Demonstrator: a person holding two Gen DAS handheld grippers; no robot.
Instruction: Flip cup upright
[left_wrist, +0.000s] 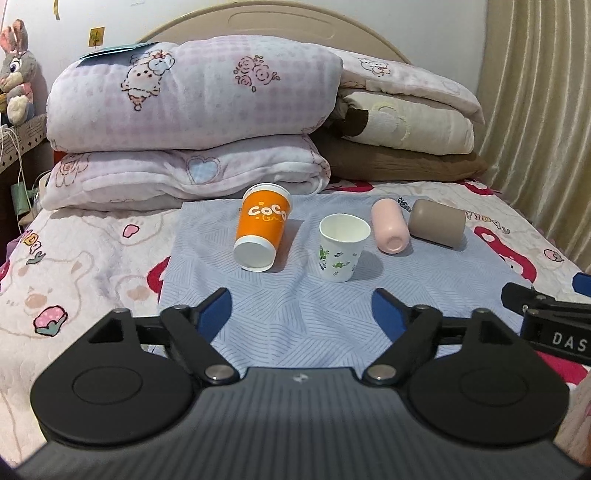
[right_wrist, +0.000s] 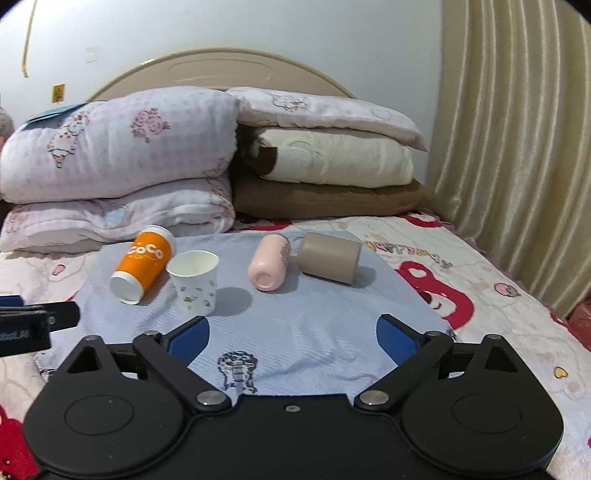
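Cups were spread along a blue cloth (left_wrist: 280, 317) on the bed: an orange cup (left_wrist: 260, 229) lay on its side with its base toward the cameras; a white cup (left_wrist: 341, 247) stood upright just beside it; a pink cup (left_wrist: 389, 229) and a brown cup (left_wrist: 437, 223) lay on their sides further right, close together. The left gripper (left_wrist: 301, 306) was held wide and empty, short of the cups; the right gripper (right_wrist: 293, 334) was likewise spread wide, nothing gripped.

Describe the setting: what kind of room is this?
A bedroom, almost certainly: the cups lie on a bed with a headboard, folded quilts stacked against it, and a curtain alongside.
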